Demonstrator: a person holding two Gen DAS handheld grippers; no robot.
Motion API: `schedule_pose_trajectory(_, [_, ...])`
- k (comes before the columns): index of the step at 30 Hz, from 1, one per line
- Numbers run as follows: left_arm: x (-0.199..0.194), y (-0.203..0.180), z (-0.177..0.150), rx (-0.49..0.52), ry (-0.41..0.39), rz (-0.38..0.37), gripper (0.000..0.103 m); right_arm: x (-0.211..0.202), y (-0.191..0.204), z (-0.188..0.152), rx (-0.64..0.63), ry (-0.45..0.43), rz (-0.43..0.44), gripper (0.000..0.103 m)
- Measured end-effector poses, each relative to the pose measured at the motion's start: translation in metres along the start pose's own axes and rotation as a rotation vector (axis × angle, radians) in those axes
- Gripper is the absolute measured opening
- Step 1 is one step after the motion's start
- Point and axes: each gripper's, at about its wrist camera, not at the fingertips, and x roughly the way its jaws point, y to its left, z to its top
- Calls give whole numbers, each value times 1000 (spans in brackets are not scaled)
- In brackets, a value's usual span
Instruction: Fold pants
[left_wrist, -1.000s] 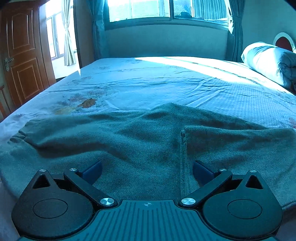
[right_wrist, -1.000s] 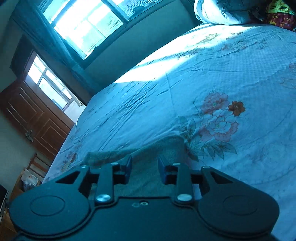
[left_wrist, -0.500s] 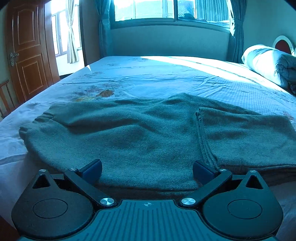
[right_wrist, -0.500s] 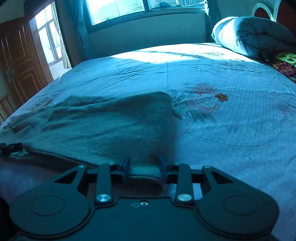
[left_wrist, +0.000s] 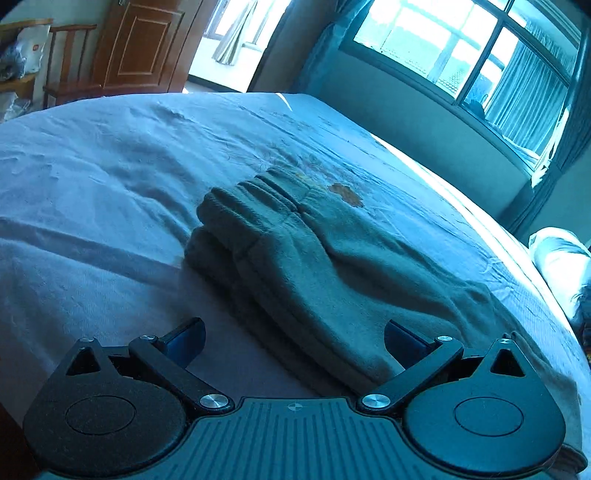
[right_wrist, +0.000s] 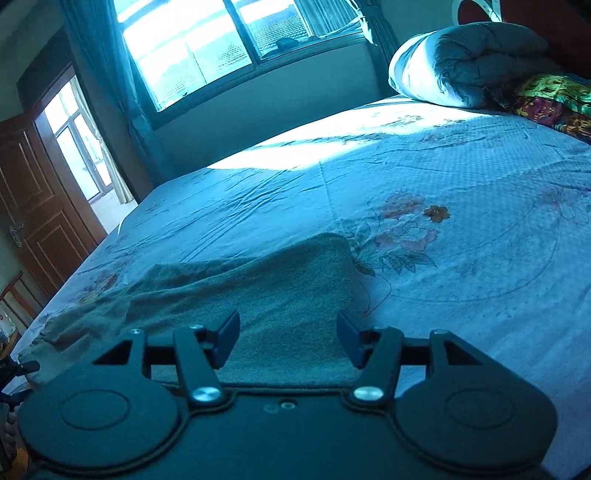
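Note:
Grey-green fleece pants lie folded on the bed, waistband end at the far left, a folded layer on top. My left gripper is open and empty, just above the near edge of the pants. In the right wrist view the pants lie flat ahead, folded end at the right. My right gripper is open and empty, hovering over the near edge of the fabric.
The bed sheet is pale blue with a flower print. A rolled duvet and a colourful cloth lie at the headboard end. A wooden door and chair stand past the bed's foot.
My right gripper has opened and let go of the pants' edge it was pinching. My left gripper has swung left toward the waistband end, staying open.

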Motion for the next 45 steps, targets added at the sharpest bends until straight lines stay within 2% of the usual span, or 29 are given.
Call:
schedule_pose_trajectory(1, [10,5,3,-5,4,-16,103,4,2,1,19,-14,-45,53])
schedule_pose_trajectory(3, [26,13,10,-26,9,-48,103,12,3,0,71,-11,-76,55])
schedule_pose_trajectory(6, [44,24,18,-44,-5,-96,103,20,14,-5,103,-7,-78,55])
schedule_pose_trajectory(8, [52,33,20,-83,-35,-141,103,24,29,-10,88,4,-47,55])
schedule_pose_trajectory(9, [54,37,20,-98,-45,-151,92,26,40,-13,69,14,-28,55])
schedule_pose_trajectory(10, [53,39,21,-101,-58,-112,66,29,48,-15,53,25,-8,55])
schedule_pose_trajectory(11, [55,47,22,-133,-32,-156,41,32,58,-18,36,36,14,55])
schedule_pose_trajectory(12, [52,51,21,-170,-40,-183,39,36,70,-20,12,49,33,55])
schedule_pose_trajectory(15, [34,37,19,-62,-99,-195,37,46,102,-28,-45,73,96,55])
schedule_pose_trajectory(18, [19,30,23,-46,-131,-215,36,60,124,-36,-82,96,117,56])
schedule_pose_trajectory(20, [11,25,26,-13,-143,-211,36,75,141,-48,-202,149,72,63])
schedule_pose_trajectory(21, [10,24,27,11,-142,-205,36,82,155,-60,-336,143,15,63])
schedule_pose_trajectory(22, [11,24,28,21,-133,-195,36,85,161,-65,-389,136,-12,63])
schedule_pose_trajectory(25, [1,15,33,63,-137,-184,36,79,159,-52,-364,153,-2,62])
schedule_pose_trajectory(26, [-6,9,34,86,-151,-188,36,70,153,-46,-334,115,13,62])
schedule_pose_trajectory(27, [-13,1,37,113,-167,-190,36,57,144,-38,-294,49,26,63])
schedule_pose_trajectory(28, [-23,-10,41,145,-191,-197,36,48,135,-33,-257,10,27,73])
schedule_pose_trajectory(29, [-31,-21,45,168,-208,-212,36,40,121,-26,-199,-11,21,78])
schedule_pose_trajectory(33, [-56,-84,56,297,-253,-272,36,22,65,-5,-24,-40,1,75])
schedule_pose_trajectory(37, [-67,-169,46,424,-271,-357,36,5,9,13,105,-80,-26,75])
schedule_pose_trajectory(42, [-55,-275,6,513,-197,-493,36,-19,-60,20,248,-135,-59,76])
schedule_pose_trajectory(44, [-48,-319,-22,547,-135,-548,37,-26,-79,20,287,-143,-70,76])
schedule_pose_trajectory(45, [-42,-339,-38,568,-91,-559,42,-31,-92,21,311,-155,-81,76])
